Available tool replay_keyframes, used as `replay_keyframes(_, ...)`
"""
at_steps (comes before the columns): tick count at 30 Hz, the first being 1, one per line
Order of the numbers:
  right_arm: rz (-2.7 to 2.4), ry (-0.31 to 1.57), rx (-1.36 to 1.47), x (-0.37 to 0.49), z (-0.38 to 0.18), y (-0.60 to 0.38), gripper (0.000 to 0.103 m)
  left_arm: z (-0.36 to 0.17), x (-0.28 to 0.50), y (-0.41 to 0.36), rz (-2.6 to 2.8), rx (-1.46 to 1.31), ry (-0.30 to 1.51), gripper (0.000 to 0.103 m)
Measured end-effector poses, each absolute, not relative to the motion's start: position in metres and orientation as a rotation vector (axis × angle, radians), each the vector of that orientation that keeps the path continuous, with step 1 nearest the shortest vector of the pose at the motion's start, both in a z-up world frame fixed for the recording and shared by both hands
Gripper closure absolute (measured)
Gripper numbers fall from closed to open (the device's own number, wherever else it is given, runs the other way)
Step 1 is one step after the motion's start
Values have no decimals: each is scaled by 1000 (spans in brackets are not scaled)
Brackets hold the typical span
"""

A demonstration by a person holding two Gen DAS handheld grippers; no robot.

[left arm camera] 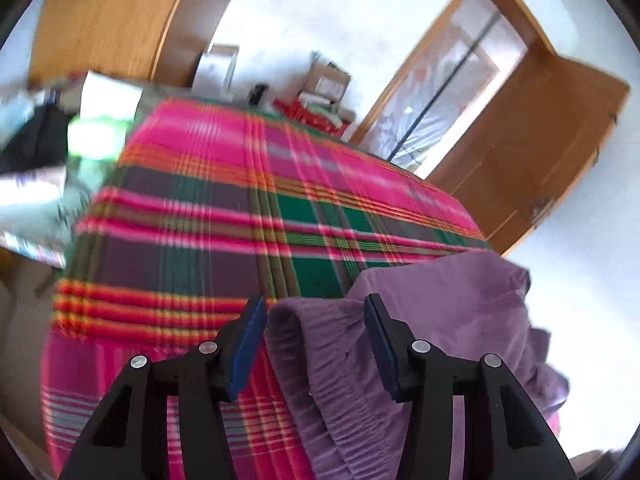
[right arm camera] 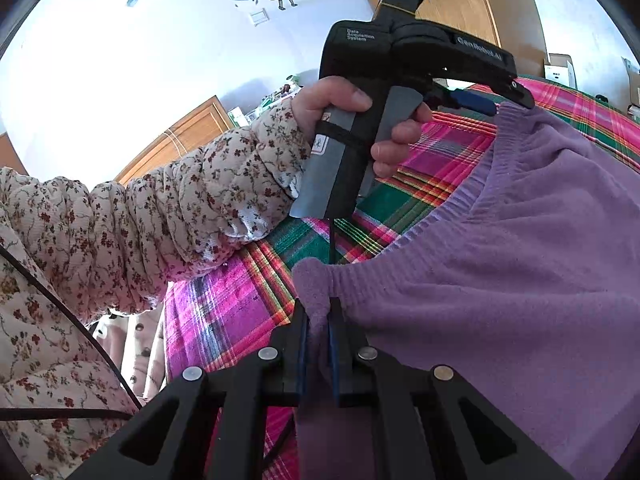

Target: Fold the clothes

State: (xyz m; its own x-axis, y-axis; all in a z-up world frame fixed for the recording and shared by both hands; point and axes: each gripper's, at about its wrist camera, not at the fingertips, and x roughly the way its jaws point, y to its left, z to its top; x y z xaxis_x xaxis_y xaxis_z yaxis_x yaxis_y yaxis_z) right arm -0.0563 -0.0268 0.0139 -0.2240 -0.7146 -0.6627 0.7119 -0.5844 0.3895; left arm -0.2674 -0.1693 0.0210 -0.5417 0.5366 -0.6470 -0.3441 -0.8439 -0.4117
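Observation:
A purple knit garment (left arm camera: 440, 300) with a ribbed elastic waistband (left arm camera: 320, 360) lies on a bed covered by a pink, green and orange plaid blanket (left arm camera: 240, 200). My left gripper (left arm camera: 316, 308) stands open; the waistband's folded edge lies between its blue pads (left arm camera: 248, 340) without being pressed. In the right wrist view, my right gripper (right arm camera: 317, 312) is shut on the near corner of the purple garment (right arm camera: 520, 260). The waistband stretches from there to the left gripper (right arm camera: 480, 100), which a hand (right arm camera: 340, 100) holds at the far corner.
A floral quilted sleeve (right arm camera: 160, 208) and a black cable (right arm camera: 80, 328) fill the left of the right wrist view. Beyond the bed stand cardboard boxes (left arm camera: 328, 80), a wooden door (left arm camera: 540, 140), a wardrobe (left arm camera: 112, 12) and blurred clutter (left arm camera: 100, 120).

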Motion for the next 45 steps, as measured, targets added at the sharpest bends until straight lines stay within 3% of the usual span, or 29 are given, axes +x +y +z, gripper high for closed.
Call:
replay_keyframes(4, -1929, -8, 1050, -57, 14, -26, 93, 15, -269, -162, 2383, -1137, -237, 51)
replay_keyframes(10, -1919, -11, 1067, -59, 11, -26, 93, 13, -273, -161, 2385, -1141, -248, 55)
replay_keyframes(13, -1918, -12, 1075, -60, 10, -26, 93, 9, -275, -158, 2395, -1145, -223, 60)
replay_keyframes(17, -1923, -13, 1079, -61, 9, -26, 92, 7, -277, -162, 2396, -1157, -267, 74)
replay_keyframes(22, -1930, -18, 1082, -59, 9, -28, 92, 5, -279, -169, 2415, -1176, -324, 78)
replay_keyframes(38, -2031, -184, 910, -46, 40, 2, 94, -7, -292, -206, 2187, -1315, -807, 61)
replay_keyframes(45, -2100, -247, 821, -50, 56, 32, 94, -17, -281, -221, 2082, -1386, -957, 61)
